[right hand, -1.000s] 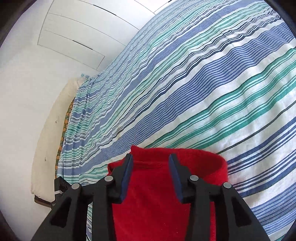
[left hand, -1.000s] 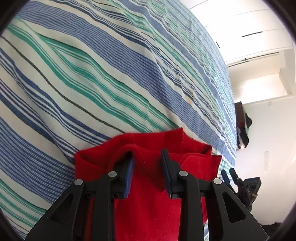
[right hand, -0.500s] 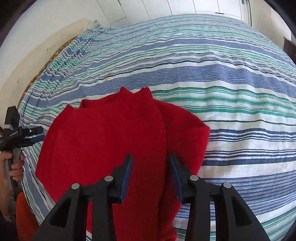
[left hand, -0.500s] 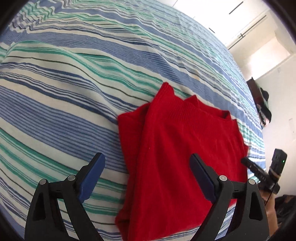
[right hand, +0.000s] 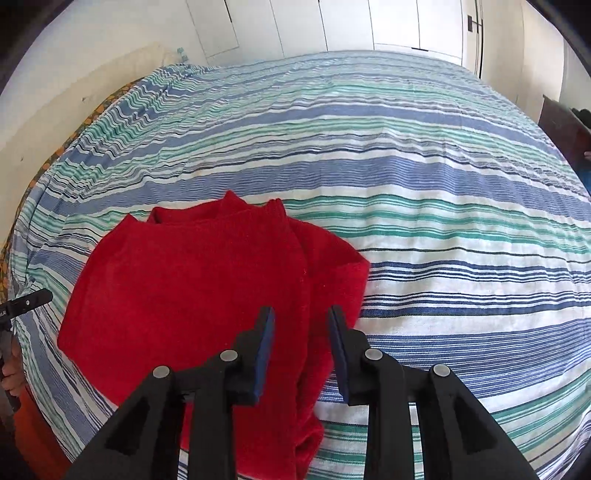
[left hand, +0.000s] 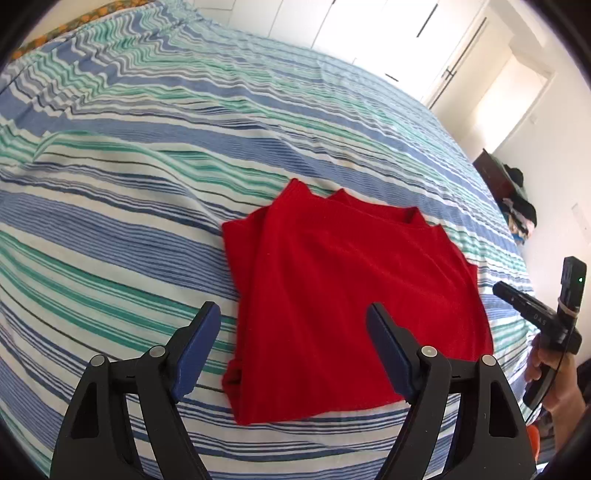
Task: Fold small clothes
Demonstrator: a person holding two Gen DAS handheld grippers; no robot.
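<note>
The red garment (left hand: 343, 302) lies folded on the striped bedspread (left hand: 147, 177), near the edge closest to both cameras. Its ribbed corners and neckline point toward the far side of the bed. In the left wrist view 1 long fold runs down its left side, with a doubled layer showing at the near left corner. The right wrist view shows the same garment (right hand: 207, 291) from the other side: there a lapped panel lies along its right edge, with a thick rolled hem at the near right corner.

The left gripper (left hand: 293, 350) hangs above the garment's near edge with its 2 blue-padded fingers spread wide and closing. The cloth lies below the gap, untouched by either pad. The right gripper (right hand: 301, 350) hangs over the garment's right part. Its jaws stand narrowly apart and are closing, and no cloth is pinched between them.

Only the left wrist view shows the right gripper from outside, a black body with a small green light, held in a hand (left hand: 554, 384) at the bed's right edge. It alone also shows a dark piece of furniture (left hand: 495, 177) piled with clothes. Only the right wrist view shows the white cupboard doors (right hand: 295, 26) beyond the bed and the left gripper's black tip at the frame's left edge.
</note>
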